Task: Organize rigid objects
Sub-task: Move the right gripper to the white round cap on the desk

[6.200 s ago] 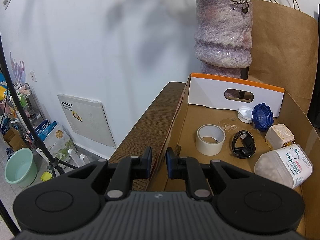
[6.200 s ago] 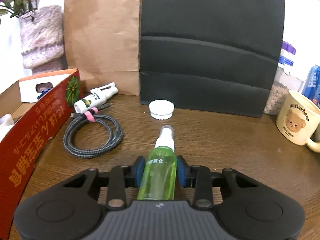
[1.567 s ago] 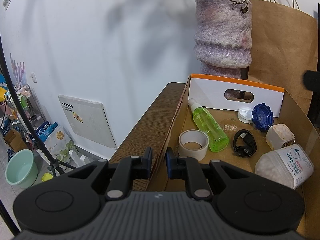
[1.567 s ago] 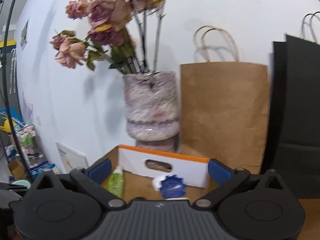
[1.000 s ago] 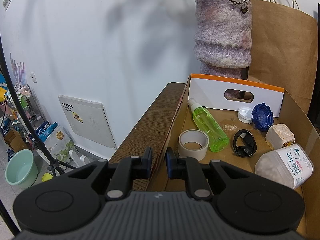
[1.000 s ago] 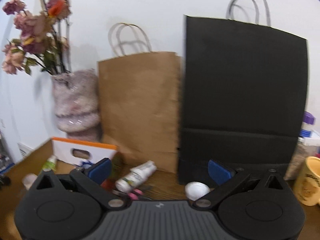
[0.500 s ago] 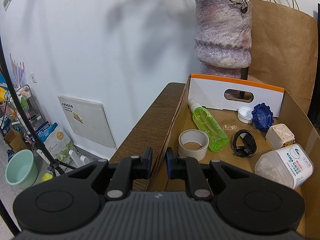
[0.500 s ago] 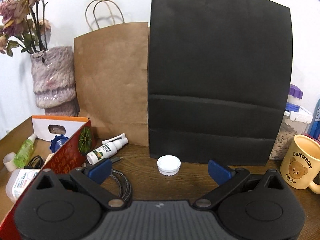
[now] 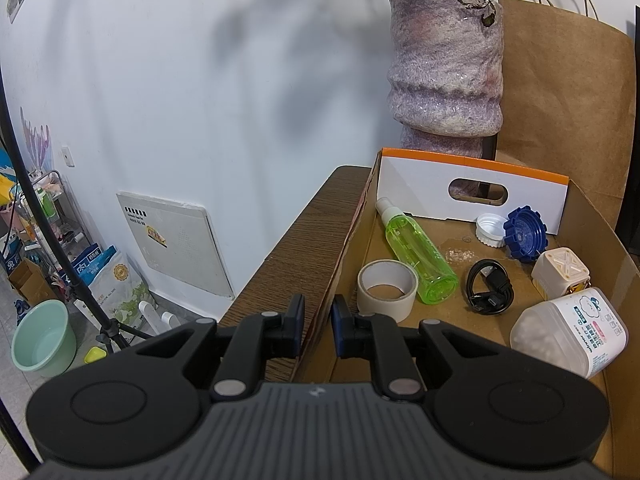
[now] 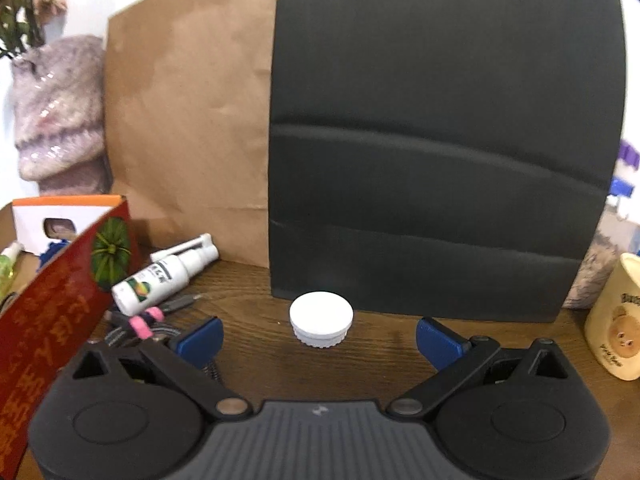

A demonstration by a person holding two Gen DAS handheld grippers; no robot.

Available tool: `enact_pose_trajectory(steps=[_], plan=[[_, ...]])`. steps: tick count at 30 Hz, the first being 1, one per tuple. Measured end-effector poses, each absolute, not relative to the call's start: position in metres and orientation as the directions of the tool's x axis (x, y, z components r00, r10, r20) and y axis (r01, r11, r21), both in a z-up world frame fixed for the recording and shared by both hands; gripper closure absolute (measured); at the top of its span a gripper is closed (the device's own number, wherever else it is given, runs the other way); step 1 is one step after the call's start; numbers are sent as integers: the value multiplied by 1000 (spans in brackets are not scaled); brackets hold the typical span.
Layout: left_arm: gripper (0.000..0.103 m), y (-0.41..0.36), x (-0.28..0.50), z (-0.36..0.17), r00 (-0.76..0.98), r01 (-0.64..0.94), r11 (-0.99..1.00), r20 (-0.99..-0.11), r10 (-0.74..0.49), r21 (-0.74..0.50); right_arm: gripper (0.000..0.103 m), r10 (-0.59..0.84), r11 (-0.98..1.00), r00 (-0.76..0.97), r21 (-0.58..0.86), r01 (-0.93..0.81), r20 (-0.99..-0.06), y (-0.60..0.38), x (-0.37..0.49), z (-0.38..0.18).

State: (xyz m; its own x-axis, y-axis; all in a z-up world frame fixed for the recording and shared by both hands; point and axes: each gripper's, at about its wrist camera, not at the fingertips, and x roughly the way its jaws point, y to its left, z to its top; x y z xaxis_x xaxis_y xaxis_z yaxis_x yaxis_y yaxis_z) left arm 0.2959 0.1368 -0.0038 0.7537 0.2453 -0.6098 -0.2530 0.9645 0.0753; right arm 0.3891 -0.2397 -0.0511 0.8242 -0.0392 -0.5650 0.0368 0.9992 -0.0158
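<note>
Right wrist: round white ribbed cap before the wide-open, empty hand-held gripper

L wrist cam looks down into cardboard box; R cam faces table, sharing the box's end.

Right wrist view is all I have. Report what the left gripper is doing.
Observer: The left gripper is shut on the near side wall of the cardboard box.
Operator: Name what lies in the box closest to that gripper.
Observer: A tape roll, lying flat, right beside the base of a green spray bottle.
Operator: Give me whatever is next along.
Observer: A coiled black cable, lying between the green bottle and a white jar on its side.
</note>
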Motion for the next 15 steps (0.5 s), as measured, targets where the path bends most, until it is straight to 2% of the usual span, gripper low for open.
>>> enact_pose_trajectory(steps=[6,12,15], plan=[[88,137,296,-4,754,-253,965,-610,245,75,2,-49,998,795,6,66,-605,-245,417,-61],[88,137,296,-4,754,-253,964,-610,245,75,10,-46,997,774,25,79,-631,-246,431,-69],[88,137,296,-4,754,-253,964,-610,245,76,19,-44,996,769,32,84,-637,-247,436,-70]])
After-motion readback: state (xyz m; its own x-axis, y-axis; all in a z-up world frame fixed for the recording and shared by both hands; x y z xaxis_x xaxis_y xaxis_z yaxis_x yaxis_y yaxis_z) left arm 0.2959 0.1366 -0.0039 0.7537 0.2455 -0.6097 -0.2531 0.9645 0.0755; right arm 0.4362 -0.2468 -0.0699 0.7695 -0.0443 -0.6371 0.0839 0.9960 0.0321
